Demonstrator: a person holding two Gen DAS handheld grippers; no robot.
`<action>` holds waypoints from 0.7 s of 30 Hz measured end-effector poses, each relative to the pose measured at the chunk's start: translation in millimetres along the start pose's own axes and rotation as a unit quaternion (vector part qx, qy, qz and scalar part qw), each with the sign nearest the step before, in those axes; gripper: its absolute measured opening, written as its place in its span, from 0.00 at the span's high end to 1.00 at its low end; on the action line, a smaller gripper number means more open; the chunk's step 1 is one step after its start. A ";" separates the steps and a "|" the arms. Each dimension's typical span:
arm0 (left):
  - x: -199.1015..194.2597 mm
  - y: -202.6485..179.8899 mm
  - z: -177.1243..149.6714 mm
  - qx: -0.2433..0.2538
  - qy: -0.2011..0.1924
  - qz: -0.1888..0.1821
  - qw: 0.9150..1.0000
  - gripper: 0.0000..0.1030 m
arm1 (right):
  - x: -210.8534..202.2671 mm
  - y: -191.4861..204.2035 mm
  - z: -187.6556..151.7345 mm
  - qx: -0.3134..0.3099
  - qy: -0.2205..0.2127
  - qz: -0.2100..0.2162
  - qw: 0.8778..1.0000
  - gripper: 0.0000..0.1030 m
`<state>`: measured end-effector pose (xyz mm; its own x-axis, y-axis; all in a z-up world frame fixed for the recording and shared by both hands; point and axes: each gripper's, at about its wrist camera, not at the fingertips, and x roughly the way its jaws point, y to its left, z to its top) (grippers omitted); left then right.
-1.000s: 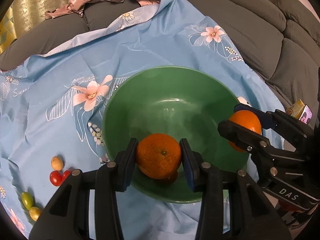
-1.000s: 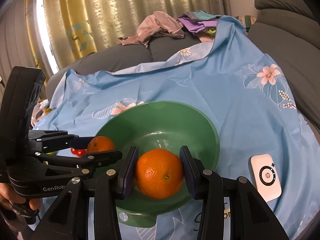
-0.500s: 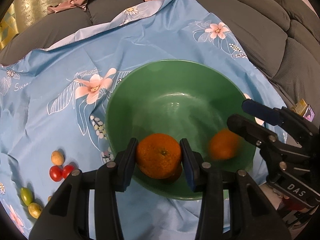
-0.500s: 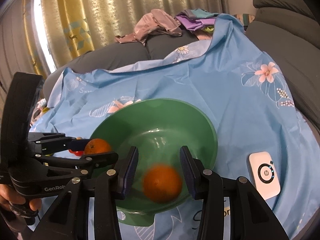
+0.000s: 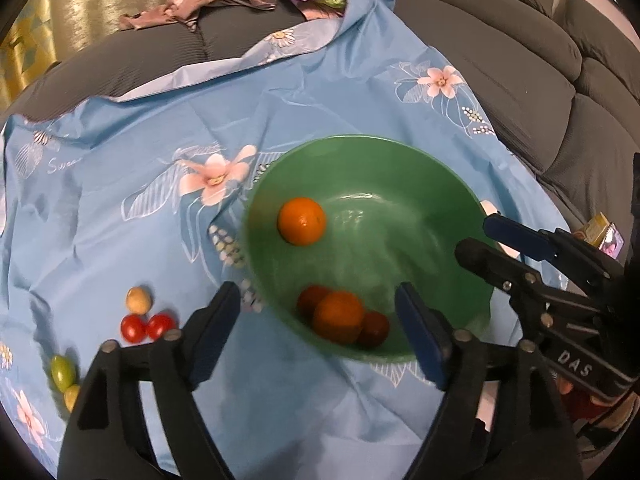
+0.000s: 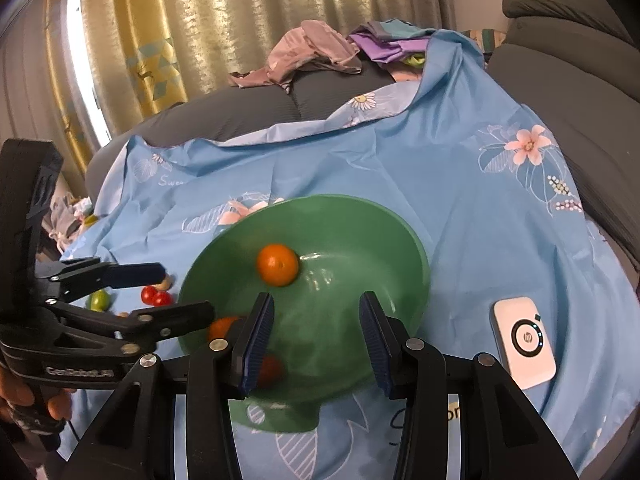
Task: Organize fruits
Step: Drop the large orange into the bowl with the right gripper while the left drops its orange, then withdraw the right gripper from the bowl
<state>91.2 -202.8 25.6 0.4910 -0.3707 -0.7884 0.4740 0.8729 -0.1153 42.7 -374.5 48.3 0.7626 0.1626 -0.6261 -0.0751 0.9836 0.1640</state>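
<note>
A green bowl (image 5: 440,184) (image 6: 400,236) sits on a blue flowered cloth. One orange (image 5: 301,221) (image 6: 277,264) lies on the bowl's far-left slope. A second orange (image 5: 338,317) (image 6: 224,326) is blurred at the near side, with dark reflections beside it. My left gripper (image 5: 318,328) (image 6: 182,290) is open and empty above the bowl's near rim. My right gripper (image 6: 316,340) (image 5: 478,236) is open and empty over the bowl's right side. Small tomatoes (image 5: 146,327) (image 6: 156,297), green (image 5: 63,372) and beige (image 5: 139,300), lie on the cloth left of the bowl.
A white round-button device (image 6: 523,336) lies on the cloth right of the bowl. A small box (image 5: 600,229) sits at the sofa edge. Grey sofa cushions (image 5: 520,76) surround the cloth; crumpled clothes (image 6: 316,54) lie at the back.
Both grippers have opened and let their oranges fall into the bowl. The right one dropped first and rolled to the far-left slope; the left one has just dropped.
</note>
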 end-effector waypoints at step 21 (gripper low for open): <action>-68.3 52.4 -85.8 -0.096 -0.005 0.047 0.994 0.17 | -27.7 52.3 -11.9 -0.035 -0.003 0.047 0.998 0.56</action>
<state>19.8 -104.5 21.6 0.5348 -0.2873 -0.7946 0.2780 0.9479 -0.1556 9.9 -326.6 65.1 0.7539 0.2547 -0.6057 -0.1910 0.9669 0.1690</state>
